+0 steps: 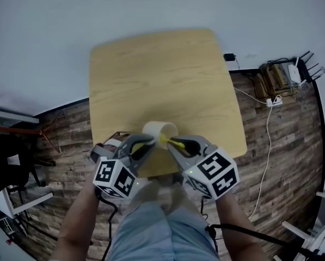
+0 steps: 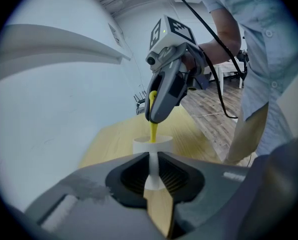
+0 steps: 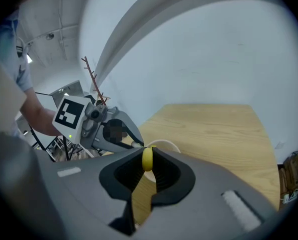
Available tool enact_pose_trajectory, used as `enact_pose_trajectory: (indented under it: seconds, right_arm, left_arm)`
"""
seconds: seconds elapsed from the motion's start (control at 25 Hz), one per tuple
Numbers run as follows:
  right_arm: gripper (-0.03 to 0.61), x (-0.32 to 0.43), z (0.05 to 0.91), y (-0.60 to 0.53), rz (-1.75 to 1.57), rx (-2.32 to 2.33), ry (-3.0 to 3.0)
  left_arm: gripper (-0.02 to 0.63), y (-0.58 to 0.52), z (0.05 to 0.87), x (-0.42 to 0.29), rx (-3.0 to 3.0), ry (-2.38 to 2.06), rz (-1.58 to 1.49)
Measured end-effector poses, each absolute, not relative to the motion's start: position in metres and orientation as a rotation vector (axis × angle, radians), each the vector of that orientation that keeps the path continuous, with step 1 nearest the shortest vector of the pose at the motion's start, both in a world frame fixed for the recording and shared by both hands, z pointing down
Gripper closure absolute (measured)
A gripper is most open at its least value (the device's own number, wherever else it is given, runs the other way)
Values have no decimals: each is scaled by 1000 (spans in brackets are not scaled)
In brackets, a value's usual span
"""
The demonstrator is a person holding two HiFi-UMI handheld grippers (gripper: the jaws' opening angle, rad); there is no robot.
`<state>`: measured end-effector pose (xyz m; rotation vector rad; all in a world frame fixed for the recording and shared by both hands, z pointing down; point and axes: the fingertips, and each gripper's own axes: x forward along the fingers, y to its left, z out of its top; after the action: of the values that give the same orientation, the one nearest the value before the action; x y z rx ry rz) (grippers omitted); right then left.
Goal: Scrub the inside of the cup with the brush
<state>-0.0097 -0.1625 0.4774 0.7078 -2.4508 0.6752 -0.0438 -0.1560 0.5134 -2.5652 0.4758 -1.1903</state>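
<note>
Spanning most of the head view, the pale square wooden surface (image 1: pixel 167 75) carries only the short white cylindrical cup (image 2: pixel 152 145), which stands upright close to the near edge, right in front of the person. The left gripper (image 2: pixel 153 176), a grey two-jaw tool, has its jaws pinching a thin white part of the cup, apparently its handle, and steadies it. The right gripper (image 3: pixel 147 166) has its jaws pressed onto the slim yellow plastic brush (image 2: pixel 152 130), whose stem slants down through the cup's mouth; the working end is hidden inside. The step in hand looks like the scrubbing itself. Doing it well likely means a firm left hold while the right works the brush round the inner wall and down to the bottom, without levering against the rim. With the near edge so close, a tug towards the person could drag the cup off; the far half of the surface offers free room to push it back.
</note>
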Motion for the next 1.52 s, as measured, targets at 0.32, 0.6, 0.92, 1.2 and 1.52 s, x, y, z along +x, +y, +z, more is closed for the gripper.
enact_pose_trajectory:
  seconds: [0.32,0.6,0.92,1.2,1.52]
  right_arm:
    - [540,6,469,-183,594,707,-2475]
    - [540,20,472,-191,558,713,-2450]
    - [540,34,486,-184,581,743,-2409]
    - [540,34,497,-166,630,745,-2376]
    - [540,21,498,-150,701,763,-2378]
  left_arm:
    - [537,-156,514,-46,-2575,464,-1188]
    - [537,-159,512,-46,-2580,464,-1188]
    - [537,-163,511,-44,-2600,504,-1171]
    - [537,-163,511,-41,-2587,517,-1174]
    - [537,-159,512,-41,-2573,519,-1181]
